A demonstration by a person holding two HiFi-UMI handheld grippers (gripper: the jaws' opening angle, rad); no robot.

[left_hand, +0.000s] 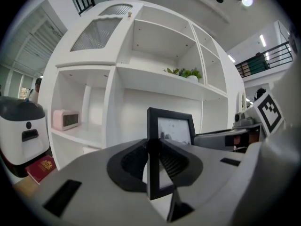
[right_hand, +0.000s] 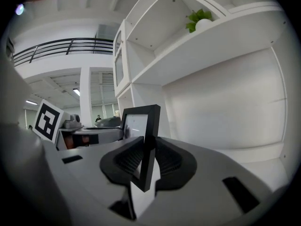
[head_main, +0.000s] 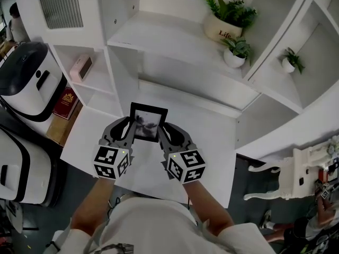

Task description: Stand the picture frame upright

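A small black picture frame (head_main: 148, 121) with a grey photo is held tilted over the white desk top (head_main: 212, 142), in front of the shelf unit. My left gripper (head_main: 131, 127) is shut on its left edge, and my right gripper (head_main: 161, 134) is shut on its right edge. In the left gripper view the frame (left_hand: 174, 131) stands edge-on, with the pads of the left gripper (left_hand: 153, 161) pressed on its black border. In the right gripper view the frame (right_hand: 141, 124) sits edge-on in the same way in the right gripper (right_hand: 148, 161). The frame's lower edge is hidden behind the jaws.
White shelves rise behind the desk, with a pink clock (head_main: 81, 67) in a left cubby and a red book (head_main: 66, 102) below it. Potted plants (head_main: 228, 17) (head_main: 237, 52) (head_main: 290, 61) sit on upper shelves. A white and black appliance (head_main: 26, 78) stands at left, a white chair (head_main: 280, 179) at right.
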